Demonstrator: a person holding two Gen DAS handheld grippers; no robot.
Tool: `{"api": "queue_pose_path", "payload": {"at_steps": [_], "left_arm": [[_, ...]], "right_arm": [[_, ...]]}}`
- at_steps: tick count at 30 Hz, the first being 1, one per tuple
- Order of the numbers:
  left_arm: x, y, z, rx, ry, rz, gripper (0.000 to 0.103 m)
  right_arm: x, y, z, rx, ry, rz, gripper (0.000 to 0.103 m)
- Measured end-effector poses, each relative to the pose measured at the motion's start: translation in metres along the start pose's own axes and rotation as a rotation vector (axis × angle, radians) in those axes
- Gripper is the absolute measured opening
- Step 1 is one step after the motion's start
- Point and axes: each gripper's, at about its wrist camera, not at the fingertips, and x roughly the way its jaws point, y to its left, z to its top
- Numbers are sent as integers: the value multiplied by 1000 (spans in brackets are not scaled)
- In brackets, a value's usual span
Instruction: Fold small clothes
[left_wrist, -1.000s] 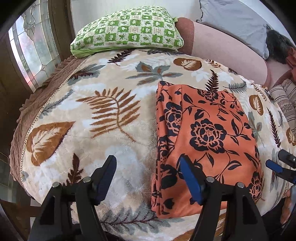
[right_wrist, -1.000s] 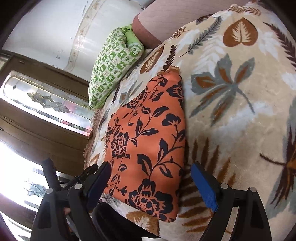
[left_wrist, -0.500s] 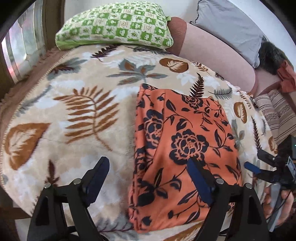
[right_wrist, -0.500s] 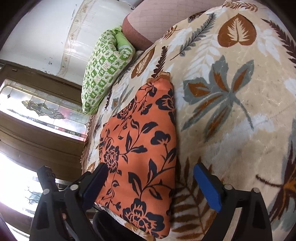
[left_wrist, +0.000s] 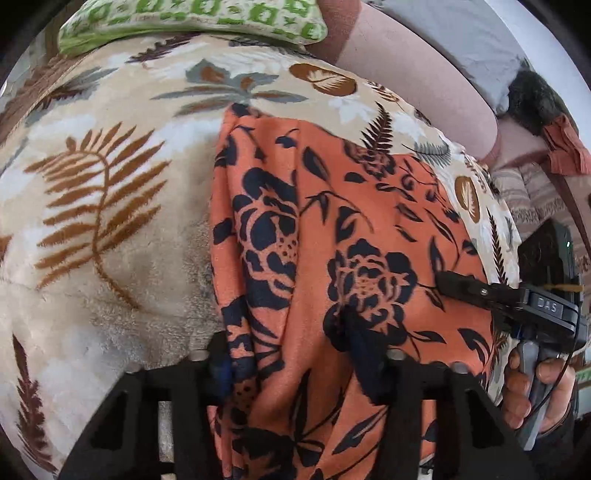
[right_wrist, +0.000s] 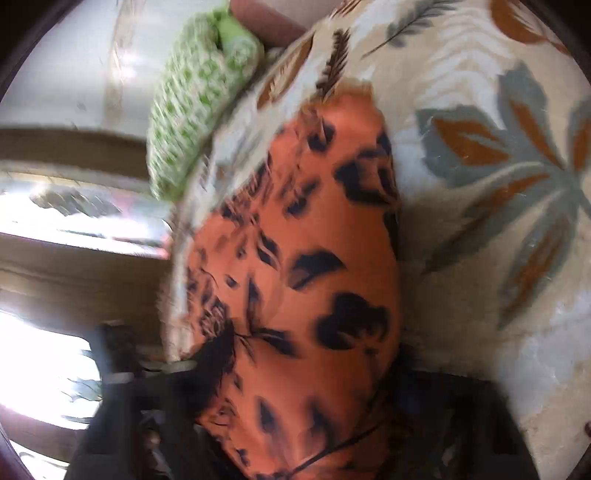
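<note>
Both grippers straddle the near edge of the folded orange cloth with black flowers (left_wrist: 332, 221), lying on a leaf-patterned plush blanket (left_wrist: 110, 221). The left gripper (left_wrist: 291, 362) and right gripper (right_wrist: 295, 373) have fingers apart; next, seemingly, pinch and fold away.

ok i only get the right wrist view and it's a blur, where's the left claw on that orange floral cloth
Observer: The left claw straddles the near left edge of the orange black-flowered cloth on the leaf-print fleece blanket.
Operator: shut on it
Observer: No, its fingers stand wide apart, open.
Operator: and my right claw from there
Observer: The right claw reaches over the cloth's right side; a bare hand grips its handle.
</note>
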Motion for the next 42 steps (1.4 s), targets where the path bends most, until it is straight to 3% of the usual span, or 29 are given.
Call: {"api": "queue_pose_path", "payload": {"at_steps": [2,4,10,15,20,23,25,26,27,28,29,32,36,37,38,40,42], "left_arm": [[-7,-3,-1,17,-23,-5,37],[-16,-8,-1,14,-50,-16,35],[-57,-64,16,110,-203,-37,34],[-73,-113,39,145,-298,-99,35],[-32,-131,50,145,-284,-97,37],[22,-132,54,123,-198,-87,40],[68,-125,49,105,-70,-24,42],[79,-117,44,89,-60,-9,56],[77,-110,41,72,-91,-19,64],[72,-107,40,65,-101,-3,72],[63,-104,39,68,-111,7,72],[35,-107,39,110,-176,41,72],[16,-116,36,184,-226,104,73],[16,-117,32,196,-227,122,73],[19,-119,29,206,-224,146,73],[26,-115,30,208,-205,166,73],[27,-116,28,202,-196,164,73]], "right_arm": [[-8,9,-1,-52,-18,-14,37],[-19,23,-2,-110,-34,-17,34],[-82,61,13,-268,-139,-39,34],[-144,51,41,-290,-220,-8,34],[-162,9,64,-271,-249,1,34],[-141,-39,72,-197,-238,-20,36],[-114,-75,73,-109,-177,-91,41],[-105,-87,73,-73,-155,-141,53],[-97,-102,70,-28,-130,-201,60],[-99,-111,66,6,-152,-186,69],[-106,-112,62,13,-184,-165,70],[-134,-92,52,-48,-283,-261,71],[-156,-40,39,-142,-357,-157,77],[-155,-29,32,-167,-362,-117,84],[-147,-18,30,-172,-357,-103,91],[-124,-16,19,-180,-303,-102,92],[-99,-36,15,-151,-220,-172,92]]}}
